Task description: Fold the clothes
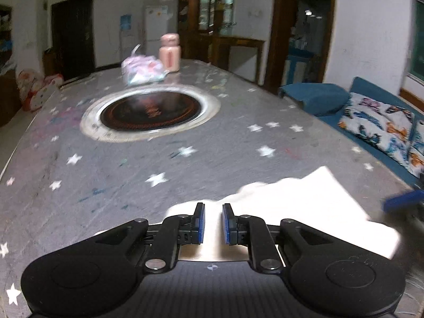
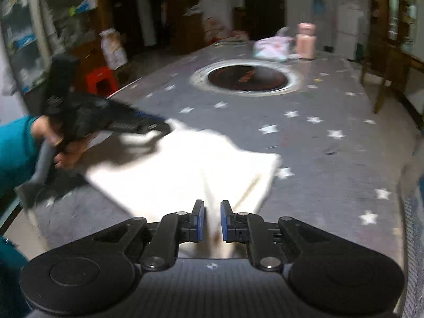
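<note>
White garment [image 2: 185, 164]: one piece, partly folded, lying flat on the grey star-printed surface [image 2: 318, 143], on the near side of the round inset burner [image 2: 247, 76], well apart from it. Bright and overexposed; its weave and kind cannot be told.

Right hand-held gripper [image 2: 212, 221]: at the garment's near edge, on the side away from the burner. A raised ridge of white cloth runs between the blue pads [image 2: 200, 221]; jaws nearly closed, clenched on that fold. In the left wrist view only a blurred blue tip [image 1: 402, 200] shows at the garment's right corner.

Left hand-held gripper [image 1: 213, 224]: at the garment's left corner, nearer the burner than the right one. Jaws narrow; white cloth fills the gap between the pads, but the glare hides whether they press on it, so the grip cannot be told. In the right wrist view it [image 2: 159, 127] is carried by a hand [image 2: 63, 143] in a teal sleeve [image 2: 16, 153], tip at the garment's far left corner.

Beyond the burner: pink bottle [image 2: 306, 41] upright, pastel bundle [image 2: 270, 47] just beside it.
</note>
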{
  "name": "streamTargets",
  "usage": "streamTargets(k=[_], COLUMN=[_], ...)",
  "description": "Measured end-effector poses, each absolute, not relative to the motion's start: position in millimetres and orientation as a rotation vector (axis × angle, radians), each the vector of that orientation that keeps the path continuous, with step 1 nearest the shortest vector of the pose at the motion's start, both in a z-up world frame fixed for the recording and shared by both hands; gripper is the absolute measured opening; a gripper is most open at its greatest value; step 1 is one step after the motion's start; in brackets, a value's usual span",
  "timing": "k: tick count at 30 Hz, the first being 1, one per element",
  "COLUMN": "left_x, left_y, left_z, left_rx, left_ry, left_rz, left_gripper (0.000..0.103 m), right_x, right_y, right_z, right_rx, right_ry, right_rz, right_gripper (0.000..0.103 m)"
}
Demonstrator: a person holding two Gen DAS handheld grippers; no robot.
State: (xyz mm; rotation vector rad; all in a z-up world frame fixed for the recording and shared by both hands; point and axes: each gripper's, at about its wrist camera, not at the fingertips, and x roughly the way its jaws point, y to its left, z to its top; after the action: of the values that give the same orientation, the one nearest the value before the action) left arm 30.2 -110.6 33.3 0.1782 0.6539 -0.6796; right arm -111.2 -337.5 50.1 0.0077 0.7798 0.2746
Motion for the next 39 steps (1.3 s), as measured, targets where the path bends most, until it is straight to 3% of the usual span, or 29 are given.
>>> streamTargets(k=[14, 35, 38, 39], left_x=[-56, -61, -58, -55], left_y=[-167, -174, -171, -171], left_z=[33, 24, 28, 27], left_rx=[0.219, 0.211, 0.199, 0.195], left_ry=[0.631, 0.663, 0.649, 0.655], left_rz=[-1.146, -1.171, -1.160, -1.155], left_gripper=[0.016, 0.017, 0.021, 0.022], right_x=[-75, -41, -41, -42], right_y=[-372, -369, -363, -362], right_z=[25, 10, 13, 16], right_rx=[0.210, 0.196, 0.162, 0.143], right_ry=[0.807, 0.794, 0.794, 0.786], right_rz=[0.250, 0.246, 0.244, 0.244], right_gripper=[0.013, 0.024, 0.007, 0.006])
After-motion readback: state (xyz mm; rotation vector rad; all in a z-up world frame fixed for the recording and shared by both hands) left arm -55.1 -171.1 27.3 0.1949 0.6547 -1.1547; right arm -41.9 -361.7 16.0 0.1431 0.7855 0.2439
